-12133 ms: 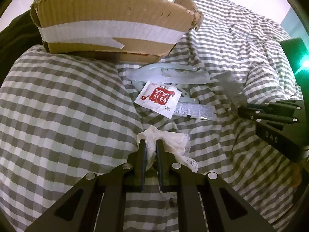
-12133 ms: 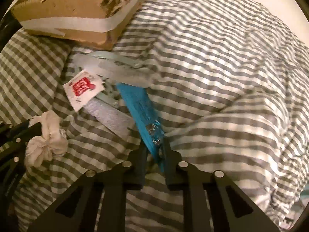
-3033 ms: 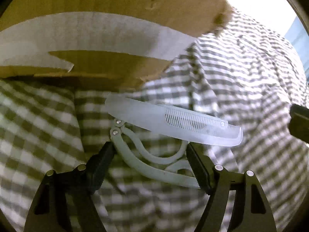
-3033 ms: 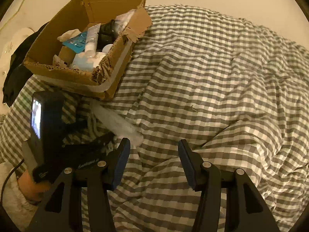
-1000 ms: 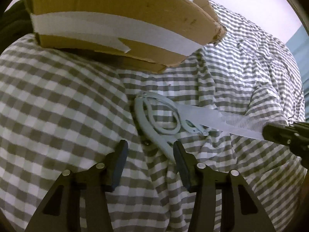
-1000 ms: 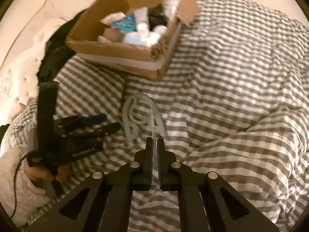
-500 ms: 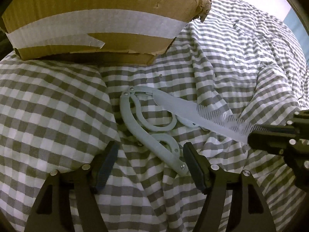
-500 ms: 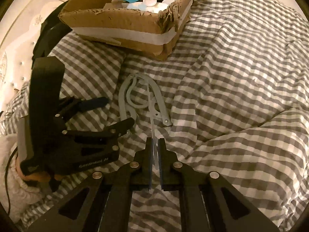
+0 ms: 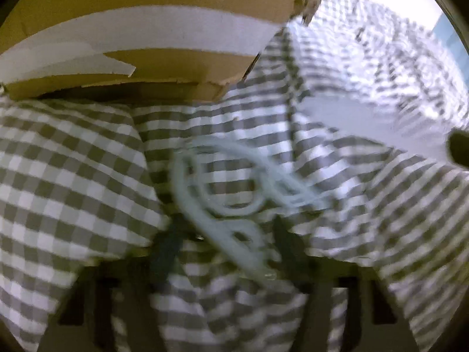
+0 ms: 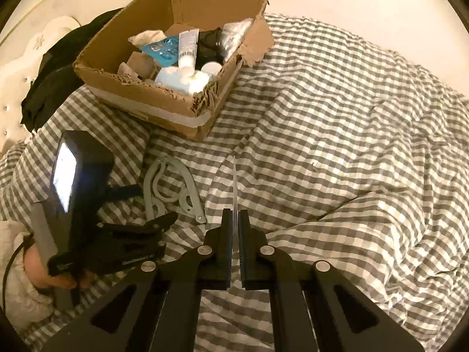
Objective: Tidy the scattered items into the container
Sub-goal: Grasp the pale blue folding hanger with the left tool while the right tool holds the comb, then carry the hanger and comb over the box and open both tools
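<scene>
The box (image 10: 164,99) is brown corrugated cardboard, matt, with torn, ragged edges and strips of smooth white tape (image 9: 164,29) along its side. The duvet (image 10: 337,146) is soft woven cloth in grey-and-white check, matt and creased. The hanger (image 10: 164,187) looks like pale grey-blue plastic, smooth and dull, with small metal rivets at its joints. The comb (image 10: 235,187) is thin translucent plastic, seen edge-on. Both the left gripper (image 10: 152,205) and the right gripper (image 10: 234,220) are black matt plastic with shiny metal screw heads. Inside the box, a tube (image 10: 187,47) looks like glossy white plastic
</scene>
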Available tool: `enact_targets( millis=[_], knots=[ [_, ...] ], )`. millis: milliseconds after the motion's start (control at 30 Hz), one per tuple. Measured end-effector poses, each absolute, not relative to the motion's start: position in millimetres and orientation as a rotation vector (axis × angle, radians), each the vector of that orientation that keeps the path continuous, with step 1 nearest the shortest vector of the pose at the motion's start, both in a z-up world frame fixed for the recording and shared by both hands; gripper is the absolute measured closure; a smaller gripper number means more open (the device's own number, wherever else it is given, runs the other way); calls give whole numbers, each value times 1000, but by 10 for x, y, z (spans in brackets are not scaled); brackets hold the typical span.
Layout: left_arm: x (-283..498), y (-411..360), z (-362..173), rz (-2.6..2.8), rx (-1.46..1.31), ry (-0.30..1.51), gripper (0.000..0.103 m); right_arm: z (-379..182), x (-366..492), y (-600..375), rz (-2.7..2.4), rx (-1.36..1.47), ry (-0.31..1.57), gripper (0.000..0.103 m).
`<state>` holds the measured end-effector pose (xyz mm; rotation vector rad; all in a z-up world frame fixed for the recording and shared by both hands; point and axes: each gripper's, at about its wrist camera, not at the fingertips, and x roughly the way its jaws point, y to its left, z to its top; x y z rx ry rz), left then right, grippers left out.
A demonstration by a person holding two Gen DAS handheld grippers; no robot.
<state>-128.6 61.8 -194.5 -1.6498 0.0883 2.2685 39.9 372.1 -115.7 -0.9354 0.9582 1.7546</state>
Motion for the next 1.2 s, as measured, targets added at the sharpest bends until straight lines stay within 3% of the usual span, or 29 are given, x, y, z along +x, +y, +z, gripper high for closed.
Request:
enact_targets(
  millis=[233,500,600,1200],
  knots=[
    [-1187,539,-1789,2261,-1631,19,69,-1089,335,3667,1766,-921,941,100],
    [-1029,274,-1287,2307,-1531,-107,76,-654,363,3597,1854,-672,1102,100],
    [-968,171,-1108,2323,-1493,-155,99,-512,333,3552,1894,-591,1149,100],
    [-981,-48,-686,2412,-1391,-210,100,-222,229,3481,1920,-568,1086,100]
  ],
)
